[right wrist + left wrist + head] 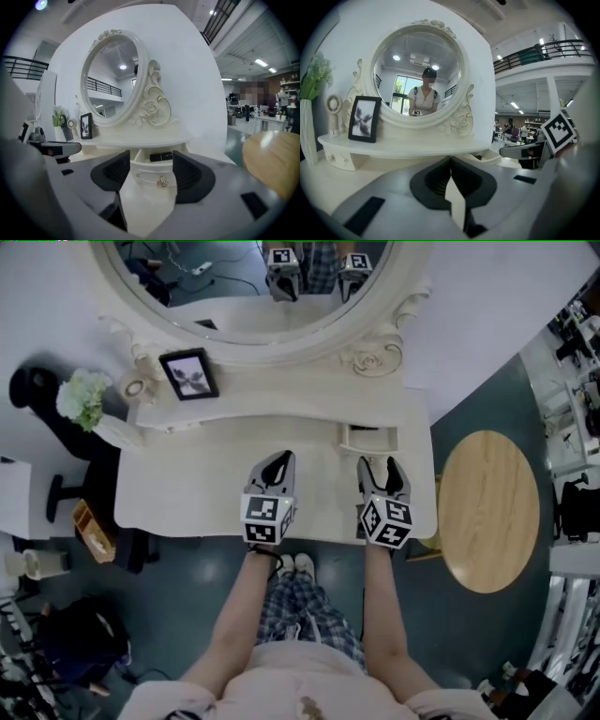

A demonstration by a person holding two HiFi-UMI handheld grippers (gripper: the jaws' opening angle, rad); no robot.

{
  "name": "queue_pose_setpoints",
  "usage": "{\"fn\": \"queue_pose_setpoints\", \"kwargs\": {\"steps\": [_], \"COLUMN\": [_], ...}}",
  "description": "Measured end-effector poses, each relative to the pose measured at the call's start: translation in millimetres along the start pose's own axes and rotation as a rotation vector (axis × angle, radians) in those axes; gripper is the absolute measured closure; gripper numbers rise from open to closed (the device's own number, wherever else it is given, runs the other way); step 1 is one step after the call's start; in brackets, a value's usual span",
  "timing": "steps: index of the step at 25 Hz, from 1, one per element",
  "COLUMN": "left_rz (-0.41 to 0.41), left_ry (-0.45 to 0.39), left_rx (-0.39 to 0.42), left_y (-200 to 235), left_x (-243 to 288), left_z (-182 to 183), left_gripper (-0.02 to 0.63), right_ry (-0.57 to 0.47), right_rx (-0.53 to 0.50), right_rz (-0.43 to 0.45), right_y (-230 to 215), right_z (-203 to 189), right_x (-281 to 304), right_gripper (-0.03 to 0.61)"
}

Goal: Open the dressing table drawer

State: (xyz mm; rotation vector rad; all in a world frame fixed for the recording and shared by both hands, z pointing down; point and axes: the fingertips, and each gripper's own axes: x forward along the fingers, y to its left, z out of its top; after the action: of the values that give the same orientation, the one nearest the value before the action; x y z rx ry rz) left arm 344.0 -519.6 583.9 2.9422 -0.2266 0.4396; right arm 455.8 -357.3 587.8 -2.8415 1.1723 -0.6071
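Note:
The white dressing table [187, 488] carries a small drawer [368, 439] under its right shelf, and the drawer stands pulled out. In the right gripper view the drawer front [152, 176] with its gold knob [162, 181] shows between the jaws, farther off, and a dark tube [161, 156] lies inside. My right gripper [380, 465] [151, 157] hovers over the tabletop just before the drawer, open, with its pads touching nothing. Beside it, my left gripper [279, 457] [451, 160] is shut and empty over the middle of the tabletop.
An oval mirror [253, 287] rises at the back. On the upper shelf stand a framed photo [189, 373], a small round clock [136, 388] and a vase of white flowers [84, 399]. A round wooden side table [487, 510] stands at the right, a black chair [56, 418] at the left.

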Motion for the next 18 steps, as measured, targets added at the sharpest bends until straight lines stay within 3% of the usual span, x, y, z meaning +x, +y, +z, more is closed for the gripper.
{"fn": "queue_pose_setpoints", "kwargs": {"steps": [9,18], "left_rz": [0.062,0.100], "left_ry": [-0.092,-0.159], "left_rx": [0.033,0.047], "left_y": [29.4,50.4], "left_x": [-59.3,-96.1], "left_z": [60.0,97.4], "left_gripper": [0.586,0.586], "right_ry": [-0.121,-0.221], "right_rx": [-0.076,-0.121], "right_rz": [0.051,0.094], "right_y": [25.0,51.1], "right_z": [61.4,112.7], "right_x": [-40.7,-64.7], "right_gripper": [0.488,0.557]}}
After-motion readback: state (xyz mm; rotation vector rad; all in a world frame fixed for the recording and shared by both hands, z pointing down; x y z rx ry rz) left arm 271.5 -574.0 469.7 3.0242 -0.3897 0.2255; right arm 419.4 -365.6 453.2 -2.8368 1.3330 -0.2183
